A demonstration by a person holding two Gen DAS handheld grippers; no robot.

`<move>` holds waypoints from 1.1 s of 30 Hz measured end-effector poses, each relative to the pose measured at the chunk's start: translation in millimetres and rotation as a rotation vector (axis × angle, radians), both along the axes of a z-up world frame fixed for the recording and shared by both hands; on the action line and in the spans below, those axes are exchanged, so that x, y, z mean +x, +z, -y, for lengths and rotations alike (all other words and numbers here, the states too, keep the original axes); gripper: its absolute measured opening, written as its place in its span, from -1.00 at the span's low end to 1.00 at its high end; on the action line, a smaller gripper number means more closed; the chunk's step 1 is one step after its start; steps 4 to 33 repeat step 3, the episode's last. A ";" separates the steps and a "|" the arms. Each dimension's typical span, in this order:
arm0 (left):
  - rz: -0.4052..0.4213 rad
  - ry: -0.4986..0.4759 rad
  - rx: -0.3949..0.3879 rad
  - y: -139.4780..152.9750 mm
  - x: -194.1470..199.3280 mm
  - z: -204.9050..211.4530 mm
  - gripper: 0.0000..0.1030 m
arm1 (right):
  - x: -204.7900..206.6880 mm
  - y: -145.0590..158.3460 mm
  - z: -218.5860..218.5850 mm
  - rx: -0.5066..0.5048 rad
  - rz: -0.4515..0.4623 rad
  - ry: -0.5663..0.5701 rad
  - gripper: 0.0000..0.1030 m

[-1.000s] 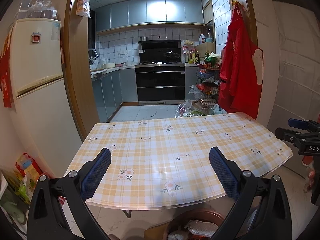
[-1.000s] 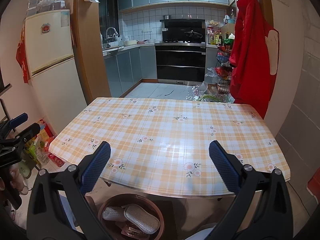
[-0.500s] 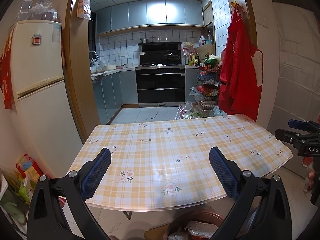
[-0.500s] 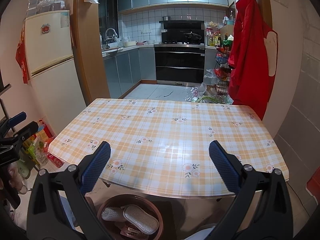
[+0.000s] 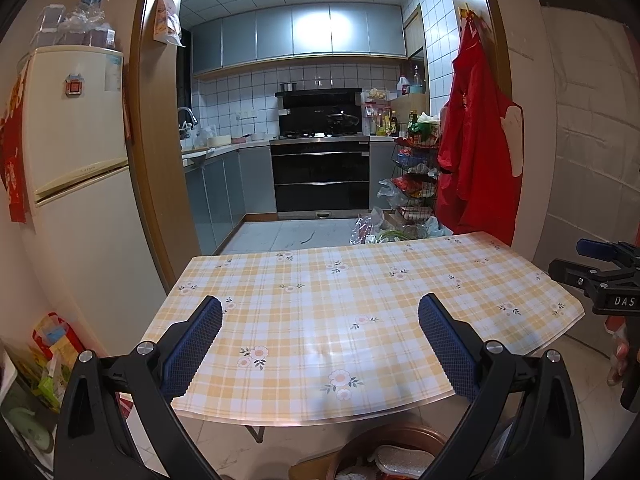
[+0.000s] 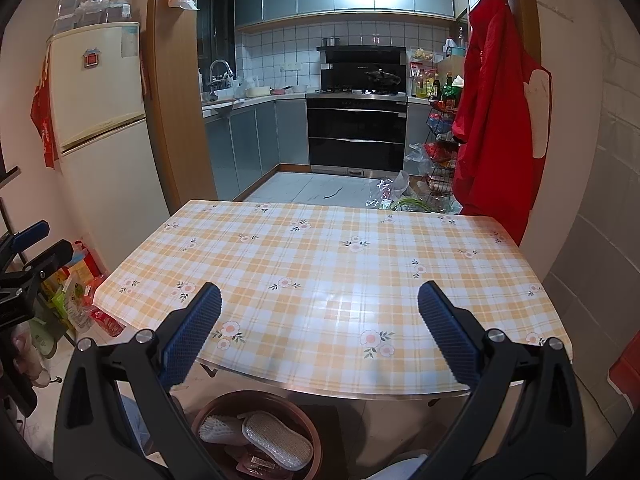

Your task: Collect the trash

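Since a second earlier both views had tipped upward a little, so the table (image 6: 500, 280) sat lower in frame and more ceiling showed; nothing else had changed. The trash I could make out lay in the brown basin (image 6: 308, 436) on the floor under the table's near edge: a sponge-like pad (image 6: 278, 440), a white brush-like thing (image 6: 224, 432) and what looked like wrappers beneath them. I held my right gripper (image 6: 320, 320) above the table's near edge with its jaws spread wide and nothing between the blue pads (image 6: 192, 332). My left gripper (image 5: 320, 332) hung likewise, spread and empty. From there, I judged the main risk was reaching down for the basin and knocking a finger on the table edge, since the basin sat partly tucked beneath it; the loose wrappers might also slip from a wide pinch. Further out stood the fridge (image 6: 100, 128), the oven (image 6: 356, 128) in the kitchen, a red garment (image 6: 500, 120) on the doorframe and plastic bags (image 6: 396, 192) on the kitchen floor. The right wrist view showed the basin's contents plainly, while the left showed only its rim (image 5: 400, 434) at the bottom edge. Each view caught the other tool at its margin.
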State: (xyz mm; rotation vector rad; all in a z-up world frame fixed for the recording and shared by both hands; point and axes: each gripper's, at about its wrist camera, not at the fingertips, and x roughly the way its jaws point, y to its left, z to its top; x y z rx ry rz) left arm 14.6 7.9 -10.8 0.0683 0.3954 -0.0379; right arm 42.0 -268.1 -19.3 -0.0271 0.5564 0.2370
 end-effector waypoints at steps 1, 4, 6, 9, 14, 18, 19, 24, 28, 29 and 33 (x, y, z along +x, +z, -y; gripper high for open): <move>0.001 0.002 0.001 0.3 -0.2 0.3 0.88 | 0.1 0.0 0.3 0.000 0.000 0.000 0.89; 0.001 0.003 -0.001 0.6 -0.9 0.6 0.88 | 0.0 -0.1 0.1 0.000 0.000 0.000 0.89; 0.001 0.003 -0.001 0.6 -0.9 0.6 0.88 | 0.0 -0.1 0.1 0.000 0.000 0.000 0.89; 0.001 0.003 -0.001 0.6 -0.9 0.6 0.88 | 0.0 -0.1 0.1 0.000 0.000 0.000 0.89; 0.001 0.003 -0.001 0.6 -0.9 0.6 0.88 | 0.0 -0.1 0.1 0.000 0.000 0.000 0.89; 0.001 0.003 -0.001 0.6 -0.9 0.6 0.88 | 0.0 -0.1 0.1 0.000 0.000 0.000 0.89; 0.001 0.003 -0.001 0.6 -0.9 0.6 0.88 | 0.0 -0.1 0.1 0.000 0.000 0.000 0.89; 0.001 0.003 -0.001 0.6 -0.9 0.6 0.88 | 0.0 -0.1 0.1 0.000 0.000 0.000 0.89; 0.001 0.003 -0.001 0.6 -0.9 0.6 0.88 | 0.0 -0.1 0.1 0.000 0.000 0.000 0.89; 0.001 0.003 -0.001 0.6 -0.9 0.6 0.88 | 0.0 -0.1 0.1 0.000 0.000 0.000 0.89; 0.001 0.003 -0.001 0.6 -0.9 0.6 0.88 | 0.0 -0.1 0.1 0.000 0.000 0.000 0.89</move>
